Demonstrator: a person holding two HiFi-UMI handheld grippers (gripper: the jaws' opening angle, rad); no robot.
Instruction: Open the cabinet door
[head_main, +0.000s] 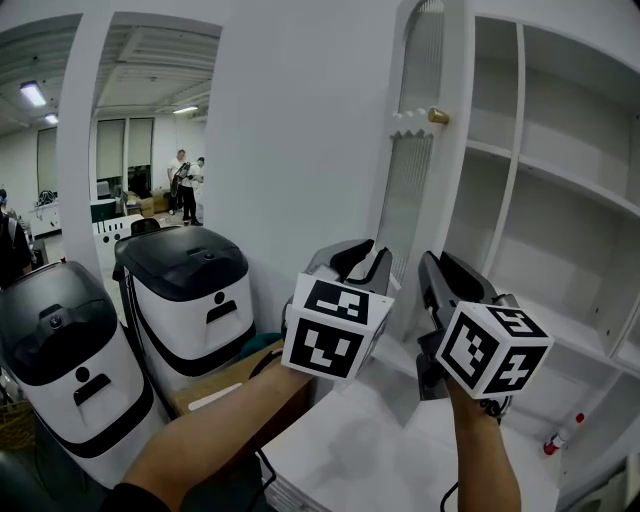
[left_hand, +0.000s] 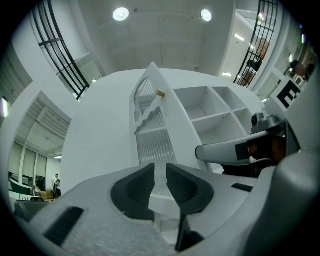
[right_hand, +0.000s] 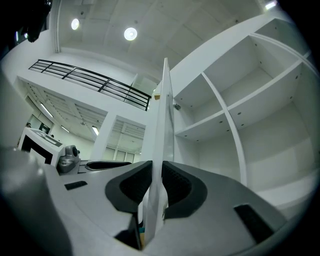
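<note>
Clamps the cabinet door (head_main: 408, 190) by its free edge in the right gripper (right_hand: 156, 175), jaws narrowed onto the white panel with one pad against each face. Carries the left gripper (left_hand: 160, 175) just left of the door, jaws part open with a narrow gap and nothing pinched, the door's ribbed pane showing through the gap.

Stands swung out, edge-on in the head view, with a brass knob (head_main: 438, 116) high on the door. Bears black-and-white square markers on the left marker cube (head_main: 335, 330) and the right marker cube (head_main: 492, 350).

Right of the door: open white cabinet shelves (head_main: 560, 190), and low beyond them a small white item with a red tip (head_main: 562, 434).

Left of the door: a plain white wall, then a nearer bin (head_main: 185, 290) and an outer bin (head_main: 60, 340), both white with black lids. Between the nearer bin and the door's foot: a brown cardboard box (head_main: 225, 385). Crowding the door's outer face: the left gripper and its forearm.

Far left of the door, through a wall opening: two people (head_main: 186, 185) standing.
</note>
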